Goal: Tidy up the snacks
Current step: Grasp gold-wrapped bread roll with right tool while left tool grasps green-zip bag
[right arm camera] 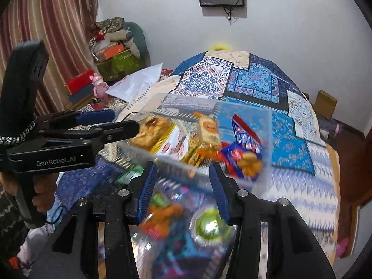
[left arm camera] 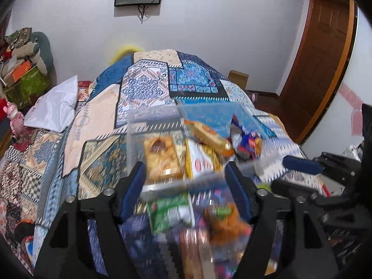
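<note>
Just ahead of both released grippers (left arm camera: 184,174) (right arm camera: 182,176), the clear snack bin (left arm camera: 162,114) sits.

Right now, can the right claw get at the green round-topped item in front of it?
Probably yes. The right claw is open, and the green round-topped item lies just below its right finger with nothing over it. Blur hides the exact gap.

a home bedroom: quilted bed (left arm camera: 190,79), pillow (left arm camera: 55,107), wooden door (left arm camera: 323,53).
</note>
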Demonstrator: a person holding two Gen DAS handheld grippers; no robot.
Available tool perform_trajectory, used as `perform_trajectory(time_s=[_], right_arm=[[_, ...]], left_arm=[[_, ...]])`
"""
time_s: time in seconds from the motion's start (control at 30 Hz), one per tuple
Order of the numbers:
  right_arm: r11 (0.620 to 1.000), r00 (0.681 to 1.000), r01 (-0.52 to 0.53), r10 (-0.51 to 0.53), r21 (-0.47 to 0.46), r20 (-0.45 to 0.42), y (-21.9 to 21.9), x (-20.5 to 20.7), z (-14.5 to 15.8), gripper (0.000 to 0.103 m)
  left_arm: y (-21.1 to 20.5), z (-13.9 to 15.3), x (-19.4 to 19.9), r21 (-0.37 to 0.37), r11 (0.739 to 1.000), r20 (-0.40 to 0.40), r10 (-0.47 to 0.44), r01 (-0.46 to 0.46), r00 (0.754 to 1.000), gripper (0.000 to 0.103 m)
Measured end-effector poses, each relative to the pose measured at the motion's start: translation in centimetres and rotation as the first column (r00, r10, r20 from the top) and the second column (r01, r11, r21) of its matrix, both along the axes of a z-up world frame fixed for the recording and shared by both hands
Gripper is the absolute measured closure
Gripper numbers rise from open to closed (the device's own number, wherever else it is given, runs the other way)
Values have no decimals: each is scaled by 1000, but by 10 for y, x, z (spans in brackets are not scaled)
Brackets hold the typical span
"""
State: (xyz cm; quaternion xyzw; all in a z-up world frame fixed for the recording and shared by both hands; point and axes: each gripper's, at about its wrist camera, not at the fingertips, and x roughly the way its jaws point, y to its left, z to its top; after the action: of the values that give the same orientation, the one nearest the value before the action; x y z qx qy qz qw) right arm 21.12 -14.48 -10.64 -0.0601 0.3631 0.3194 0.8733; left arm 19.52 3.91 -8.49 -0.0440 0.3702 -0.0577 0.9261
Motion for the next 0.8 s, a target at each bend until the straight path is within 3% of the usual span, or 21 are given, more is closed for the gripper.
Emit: perform_trajectory(time_s=[0.2,0.43,0.73,0.8], right_arm=[[1000,1000,3,-3,-1,-30,-17,-39,-6,59],[1000,994,-3,5,17,-109,-28,-74,-29,59],[1000,971,-22,23,9,-237,-22,-86,-75,59],[1000,969,-26,27,8,-244,-20,-88,-79,59]], left_arm=[[-5,-15,-52,22,999,-41,-23,24,999,28],[-12,-38,-96,-33,999,-121,-38,34,992,27],[-28,-59,-119,-73,996,-202,-64,50,977,24],[-33,-62,-121,-68,996,-205,-70,57,976,16]])
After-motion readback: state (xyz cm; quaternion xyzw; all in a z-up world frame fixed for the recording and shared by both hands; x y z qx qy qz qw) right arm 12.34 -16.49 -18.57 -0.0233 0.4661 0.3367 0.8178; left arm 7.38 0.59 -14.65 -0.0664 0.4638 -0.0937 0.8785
